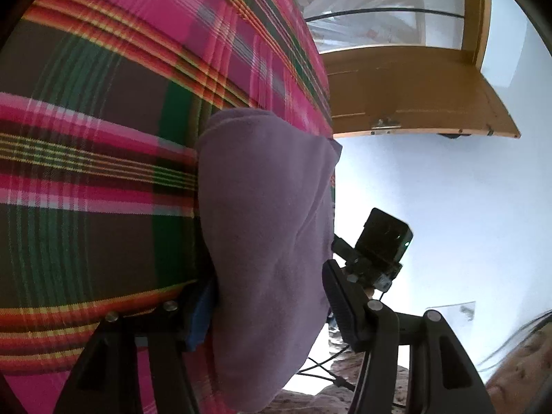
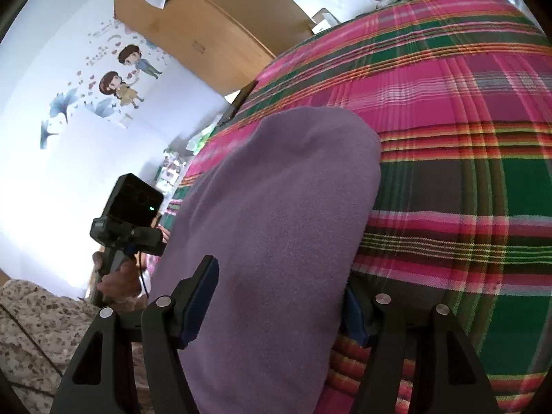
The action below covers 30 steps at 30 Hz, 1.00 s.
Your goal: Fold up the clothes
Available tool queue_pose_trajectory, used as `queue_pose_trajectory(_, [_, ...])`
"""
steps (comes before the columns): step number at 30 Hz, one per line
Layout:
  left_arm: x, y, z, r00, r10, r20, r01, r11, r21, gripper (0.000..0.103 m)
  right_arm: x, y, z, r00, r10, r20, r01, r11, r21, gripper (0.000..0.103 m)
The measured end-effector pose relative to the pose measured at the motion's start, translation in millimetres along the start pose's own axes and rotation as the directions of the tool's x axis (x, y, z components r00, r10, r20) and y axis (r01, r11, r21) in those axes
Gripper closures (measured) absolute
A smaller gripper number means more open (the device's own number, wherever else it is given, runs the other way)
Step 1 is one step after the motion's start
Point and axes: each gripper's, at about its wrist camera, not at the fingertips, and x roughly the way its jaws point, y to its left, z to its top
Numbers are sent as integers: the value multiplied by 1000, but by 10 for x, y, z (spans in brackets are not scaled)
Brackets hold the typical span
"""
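The purple garment (image 1: 262,227), a soft, fuzzy, fleece-like cloth folded into a thick rounded bundle, lies on a bed covered with a plaid blanket (image 1: 103,145) woven in pink, green, brown and thin yellow-orange stripes. In the left wrist view the bundle sits between the wide-spread jaws of the left tool (image 1: 269,310): the left blue pad is close against the cloth, while the ribbed black right finger (image 1: 339,307) stands just clear of its edge, so the tool is open and not clamping. This view alone shows the wooden door (image 1: 414,86) with its glass panel and metal latch, and the right tool's black camera box with a green light against a white wall. The right wrist view shows the same bundle (image 2: 276,224) from the other side, filling the gap of the right tool (image 2: 279,303), whose blue-padded fingers (image 2: 201,307) flank the cloth at wide spread; whether the pads press on it I cannot tell. Only here appear a plain wooden wardrobe (image 2: 193,27), cartoon wall stickers (image 2: 120,76) of two figures with blue leaves, cardboard boxes beyond the bed, and a hand (image 2: 117,283) gripping the left tool's handle above a speckled floral sleeve (image 2: 38,321).
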Motion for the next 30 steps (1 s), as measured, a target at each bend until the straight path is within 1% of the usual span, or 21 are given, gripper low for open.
queue_pose_trajectory(4, [-7, 0, 15, 1000, -28, -9, 28, 1000, 3, 44, 6, 10, -2, 1000, -1, 3, 1, 1000, -12, 35])
queue_pose_trajectory(7, [23, 22, 52, 996, -87, -10, 87, 996, -16, 43, 14, 13, 0, 1000, 2, 1, -2, 1000, -17, 35])
queue_pose_trajectory(8, [37, 18, 63, 996, -93, -12, 93, 996, -18, 43, 16, 14, 1, 1000, 3, 1, -3, 1000, -19, 35])
queue_pose_trajectory(11, [62, -5, 79, 997, -75, -26, 74, 997, -17, 44, 13, 5, 4, 1000, 5, -1, -5, 1000, -20, 35])
queue_pose_trajectory(14, [90, 0, 90, 999, -37, -28, 36, 999, -35, 49, 38, 18, 15, 1000, 4, 0, -4, 1000, -12, 35])
queue_pose_trajectory(17, [131, -11, 84, 999, 24, -32, -25, 999, -32, 58, 33, 12, 4, 1000, -2, 5, 2, 1000, -1, 35])
queue_pose_trajectory(24, [164, 8, 77, 999, 37, -31, -38, 999, -38, 64, 15, 28, -19, 1000, -21, 19, 21, 1000, 15, 36])
queue_pose_trajectory(27, [168, 17, 88, 999, 36, -34, -38, 998, -42, 65, 9, 32, -21, 999, -51, 18, 51, 999, 15, 45])
queue_pose_trajectory(29, [168, 22, 95, 999, 36, -35, -37, 998, -42, 66, 10, 32, -17, 998, -64, 17, 63, 998, 16, 53])
queue_pose_trajectory(30, [167, 23, 99, 999, 35, -36, -37, 998, -41, 66, 8, 26, -16, 998, -68, 16, 68, 998, 17, 54])
